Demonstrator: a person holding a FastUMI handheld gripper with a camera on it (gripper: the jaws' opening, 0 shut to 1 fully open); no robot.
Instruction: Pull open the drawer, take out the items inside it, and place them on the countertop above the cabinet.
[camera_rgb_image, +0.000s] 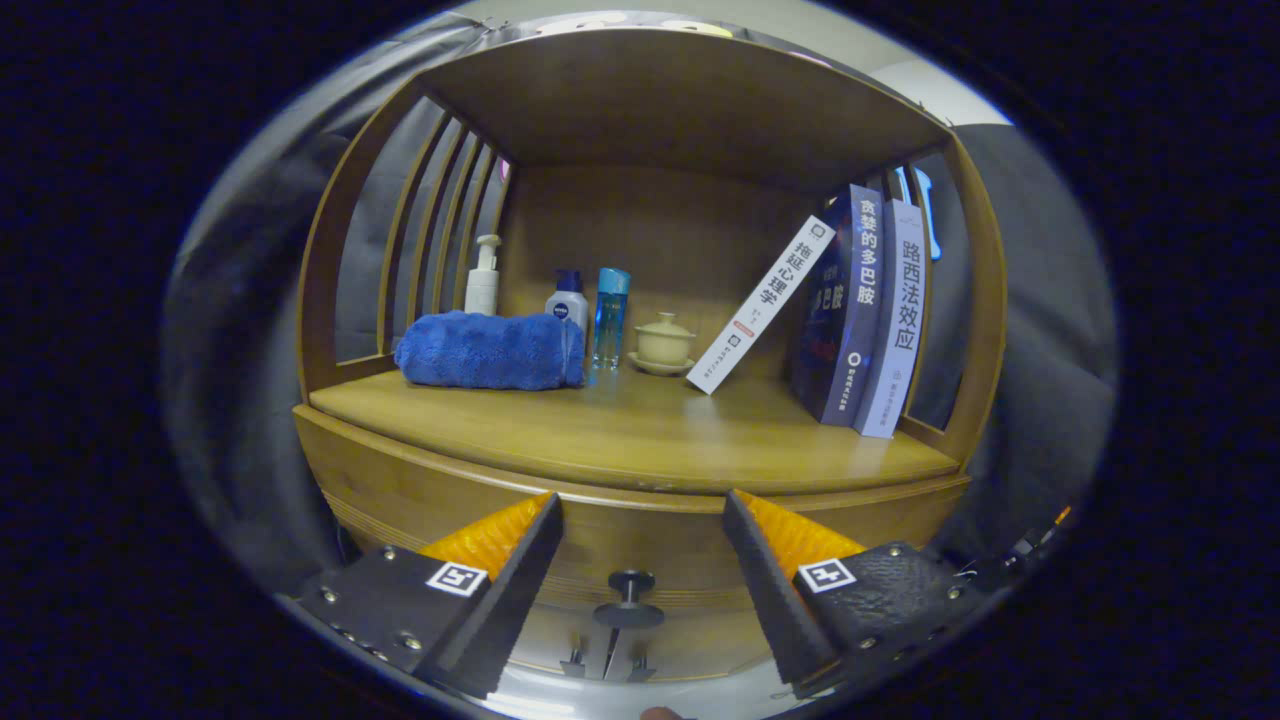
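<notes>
A wooden cabinet faces me, its drawer front (640, 545) closed below the countertop (640, 430). A small dark round knob (628, 590) sticks out of the drawer front, low between my two fingers and a little ahead of them. My gripper (640, 505) is open, fingers spread wide on either side of the knob and touching nothing. The drawer's inside is hidden.
On the countertop lie a rolled blue towel (490, 350), a white pump bottle (484, 280), a dark-capped white bottle (567, 300), a blue bottle (609, 315), a lidded cream cup on a saucer (663, 342) and three books (860, 310). Slatted sides and a wooden roof enclose the shelf.
</notes>
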